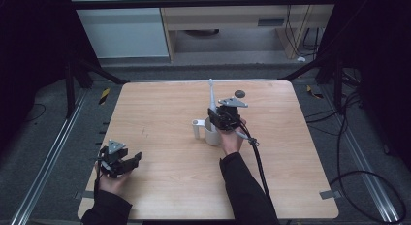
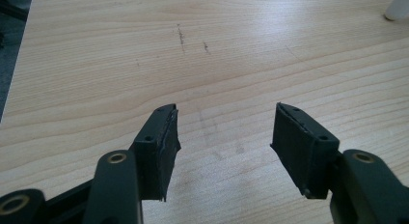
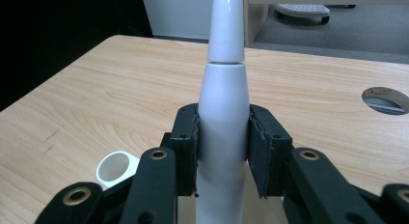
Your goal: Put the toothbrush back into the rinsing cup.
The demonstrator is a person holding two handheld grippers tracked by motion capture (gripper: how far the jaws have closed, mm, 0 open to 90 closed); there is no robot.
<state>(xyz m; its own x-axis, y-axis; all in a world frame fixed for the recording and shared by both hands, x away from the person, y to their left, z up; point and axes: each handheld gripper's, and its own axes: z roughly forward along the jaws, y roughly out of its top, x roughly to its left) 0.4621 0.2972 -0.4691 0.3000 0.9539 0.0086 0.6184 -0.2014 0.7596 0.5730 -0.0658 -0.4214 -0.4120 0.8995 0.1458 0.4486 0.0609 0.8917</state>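
Observation:
A white electric toothbrush (image 1: 212, 96) stands upright near the table's middle, head pointing up. My right gripper (image 1: 216, 117) is shut on its thick handle (image 3: 224, 89), one pad on each side. Directly below sits a white mug (image 1: 212, 133) with its handle (image 3: 115, 168) pointing left. The gripper hides the toothbrush's lower end, so I cannot tell whether it reaches into the mug. My left gripper (image 1: 130, 163) rests at the front left of the table, open, with only bare wood between its pads (image 2: 161, 142).
The wooden table (image 1: 160, 113) has a round cable hole (image 1: 239, 93) at the back, just beyond the toothbrush. Metal frame rails run along both sides. A cable trails from the right gripper off the table's right front.

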